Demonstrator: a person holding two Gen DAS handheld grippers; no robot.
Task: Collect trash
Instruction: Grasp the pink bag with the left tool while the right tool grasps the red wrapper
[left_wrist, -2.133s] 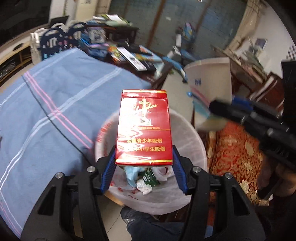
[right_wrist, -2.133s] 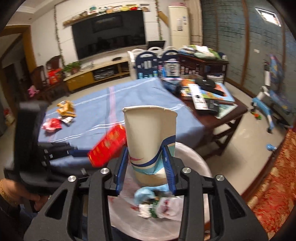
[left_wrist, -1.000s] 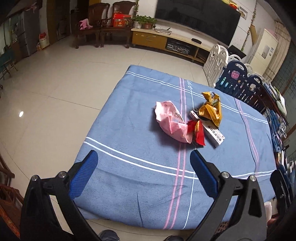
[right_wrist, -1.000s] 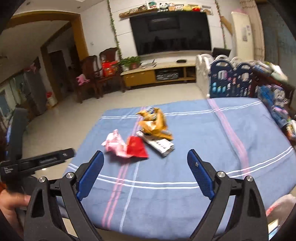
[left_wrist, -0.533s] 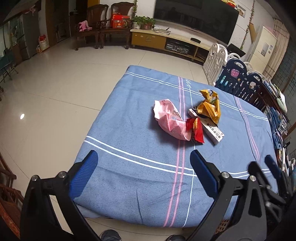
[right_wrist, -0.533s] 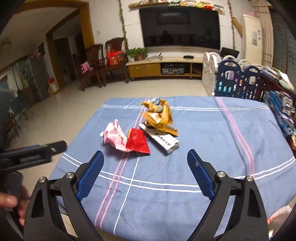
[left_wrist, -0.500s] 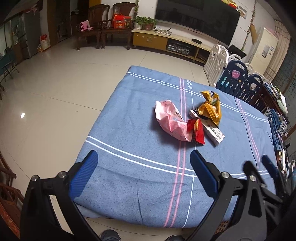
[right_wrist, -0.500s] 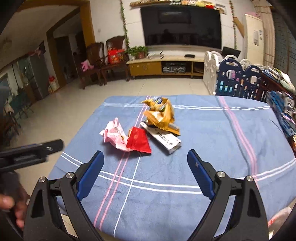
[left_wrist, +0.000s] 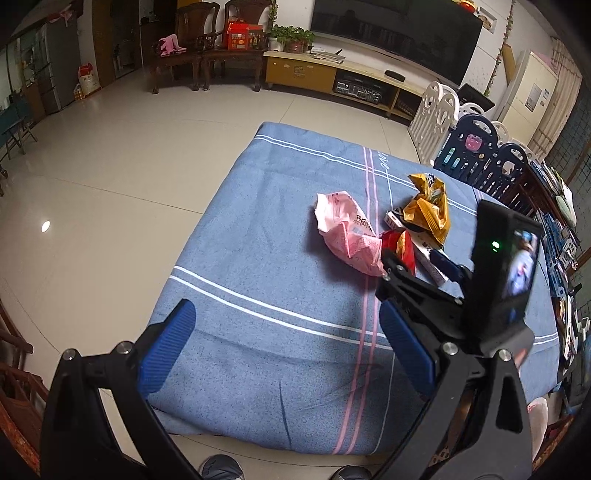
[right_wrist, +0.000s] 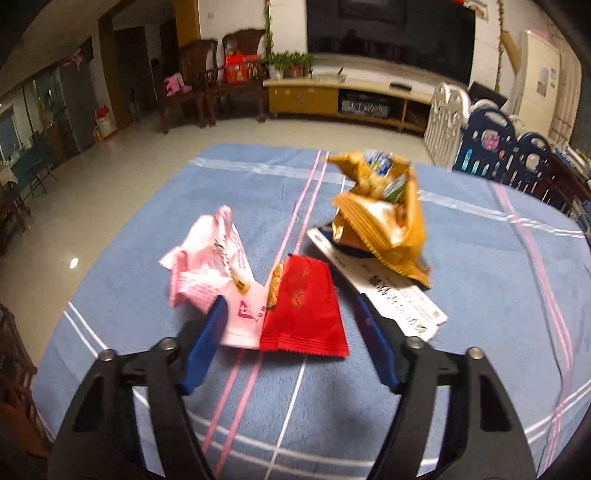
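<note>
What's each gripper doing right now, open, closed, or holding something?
Left gripper: open, empty, over the blue cloth.
Right gripper: closing around the red wrapper, not yet gripping.

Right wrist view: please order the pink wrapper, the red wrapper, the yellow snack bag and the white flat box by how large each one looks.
1. Yellow snack bag, crumpled and standing tall.
2. Pink wrapper.
3. Red wrapper.
The white flat box stays unranked: the bag hides part of it. Pink and red look close, and the red lies nearer the camera.

Left claw (left_wrist: 284, 343) wide; right claw (right_wrist: 290, 310) closing.
</note>
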